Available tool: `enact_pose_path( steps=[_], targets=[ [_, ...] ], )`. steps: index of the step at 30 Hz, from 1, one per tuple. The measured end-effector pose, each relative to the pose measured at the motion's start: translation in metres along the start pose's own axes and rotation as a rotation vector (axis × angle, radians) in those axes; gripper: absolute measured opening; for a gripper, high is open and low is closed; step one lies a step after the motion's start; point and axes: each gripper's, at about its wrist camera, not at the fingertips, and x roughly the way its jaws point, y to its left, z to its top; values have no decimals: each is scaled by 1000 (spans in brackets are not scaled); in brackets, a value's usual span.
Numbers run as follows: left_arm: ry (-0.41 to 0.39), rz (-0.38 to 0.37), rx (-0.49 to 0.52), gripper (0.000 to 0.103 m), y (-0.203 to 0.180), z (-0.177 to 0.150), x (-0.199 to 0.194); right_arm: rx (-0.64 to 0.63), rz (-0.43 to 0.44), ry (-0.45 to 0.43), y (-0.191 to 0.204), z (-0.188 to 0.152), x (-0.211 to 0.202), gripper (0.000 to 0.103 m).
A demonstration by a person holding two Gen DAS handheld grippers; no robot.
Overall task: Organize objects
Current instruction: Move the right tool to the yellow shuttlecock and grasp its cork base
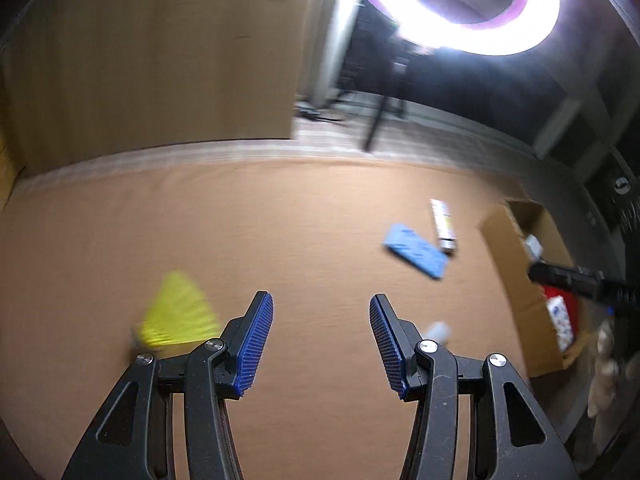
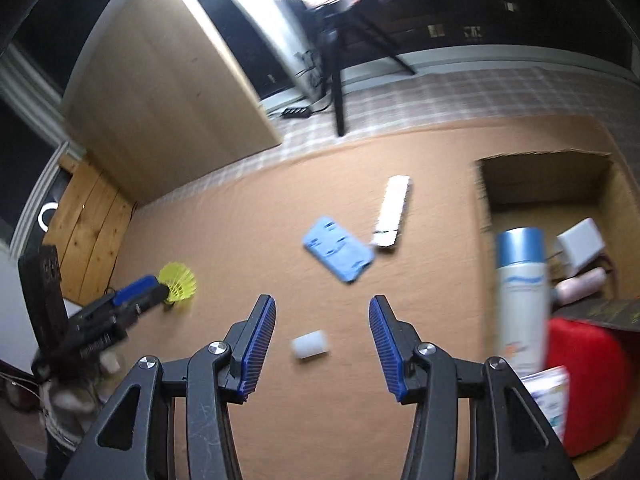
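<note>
Two tongs are seen, one per hand. The left tongs (image 1: 321, 344) are held partly apart with nothing between the blue pads. The right tongs (image 2: 322, 346) are also parted, jaws opening, nothing pressed by the pads.

On the tan desk (image 2: 224, 248) four loose things are counted: one yellow shuttlecock (image 2: 179, 281), one blue flat case (image 2: 338, 249), one long white box (image 2: 392, 210), one small white cylinder (image 2: 310, 344).

In the right wrist view the white cylinder is seen lying on the desk in the gap between the right tongs' pads, lower down than the tips, not touched. The blue case is placed farther off, just beyond the tips, with the white box just beside it on the far right. The shuttlecock is found well to the left, right at the tip of the left tongs as seen from that view; contact cannot be told.

In the left wrist view the shuttlecock (image 1: 180, 312) is seen blurred, just left of the left pad, outside the jaws.

One open cardboard box (image 2: 540, 184) is set at the right of the desk. Inside are counted one tall white-and-blue spray can (image 2: 520, 296), one red item (image 2: 584, 376), one white block (image 2: 580, 246) and one pale pink tube (image 2: 582, 286).
</note>
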Motion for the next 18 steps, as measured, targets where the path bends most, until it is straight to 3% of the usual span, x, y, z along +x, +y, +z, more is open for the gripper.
enact_pose_path(
  steps=[5, 9, 11, 18],
  targets=[
    [-3, 39, -104, 54, 73, -2, -7, 5, 3, -1, 25, -12, 18, 46],
    [5, 82, -247, 54, 137, -3, 2, 32, 9, -17, 33, -18, 26, 59],
    [24, 81, -304, 54, 164, -5, 9, 40, 16, -10, 35, -21, 28, 59],
    [108, 4, -368, 48, 197, 0, 46, 34, 8, 21, 43, -27, 32, 59]
  ],
)
